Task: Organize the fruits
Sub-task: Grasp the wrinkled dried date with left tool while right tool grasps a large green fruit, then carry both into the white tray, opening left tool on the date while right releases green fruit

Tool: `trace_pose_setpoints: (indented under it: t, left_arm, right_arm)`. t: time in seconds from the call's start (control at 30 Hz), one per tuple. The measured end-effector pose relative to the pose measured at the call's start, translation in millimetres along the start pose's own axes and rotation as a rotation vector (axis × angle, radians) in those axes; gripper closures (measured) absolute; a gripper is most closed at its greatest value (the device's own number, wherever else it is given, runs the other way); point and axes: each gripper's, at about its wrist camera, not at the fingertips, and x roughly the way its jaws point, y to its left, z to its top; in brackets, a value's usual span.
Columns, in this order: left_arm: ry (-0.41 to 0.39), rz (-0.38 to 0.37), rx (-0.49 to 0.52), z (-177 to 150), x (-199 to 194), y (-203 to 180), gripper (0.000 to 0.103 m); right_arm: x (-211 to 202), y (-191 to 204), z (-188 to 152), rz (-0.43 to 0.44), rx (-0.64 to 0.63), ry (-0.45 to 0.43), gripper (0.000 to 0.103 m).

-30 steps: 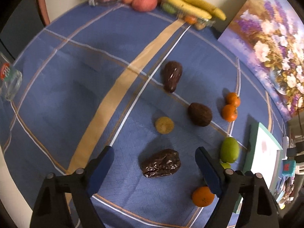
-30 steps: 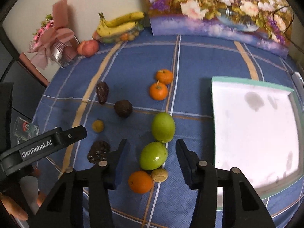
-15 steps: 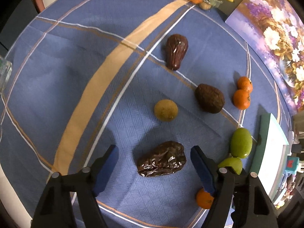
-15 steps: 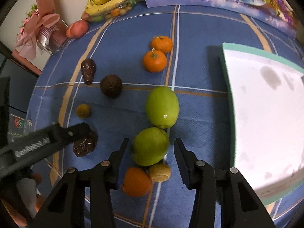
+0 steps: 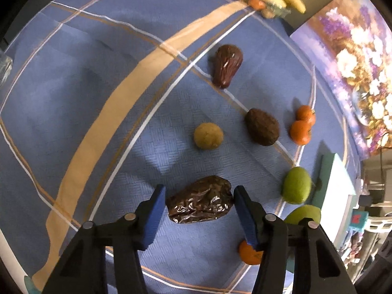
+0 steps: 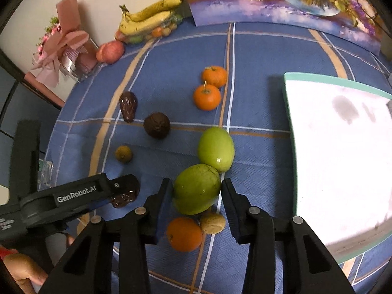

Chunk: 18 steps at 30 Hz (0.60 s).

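Left wrist view shows the left gripper (image 5: 197,199) pointing steeply down at the blue tabletop (image 5: 73,73). Its fingers (image 5: 153,210) stand on both sides of a dark wrinkled fruit (image 5: 199,204) that lies flat on the cloth. They have just been closing, and the fruit is between them, but I see a thin gap on each side, so I judge that they are not yet pressing. The fruit lies with its long side across the gap, so the fingers will meet it at its two ends.

More to the right lie a small round yellow fruit (image 5: 208,136), a brown fruit (image 5: 262,127) and two oranges (image 5: 300,128), well apart from each other, so each can be taken alone.

In the right wrist view, the right gripper (image 6: 196,197) has its fingers (image 6: 163,196) against both sides of the nearer green fruit (image 6: 197,188). They also have just been closing, and they seem now to touch it. This fruit touches a second green fruit (image 6: 215,148), and an orange (image 6: 183,234) and a small tan fruit (image 6: 212,223) lie just below it, so the grip must be narrow and careful.

At the far right waits the white tray (image 6: 287,93), empty, probably the place for the fruits.
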Motion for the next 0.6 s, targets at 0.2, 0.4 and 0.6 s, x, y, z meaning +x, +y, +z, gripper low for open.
trace_pose_setpoints:
  t: [0.2,0.4,0.6]
  left_arm:
    - [-0.064,-0.047,0.036,-9.8,-27.5,-7.7,0.044]
    - [-0.097,-0.069,0.107,-17.6,-46.6,-35.6,0.044]
    - [-0.105,-0.076,0.2,-34.0,-46.7,-68.3,0.044]
  right_arm:
    - [-23.7,-8.6,1.9,0.001,0.025,-0.062,0.06]
    - [-40.6,-30.3,4.3,-0.058,0.081,-0.101,0.06]
    - [-53.8,-72.5,-2.8,-0.113,0.207,-0.116,0.06]
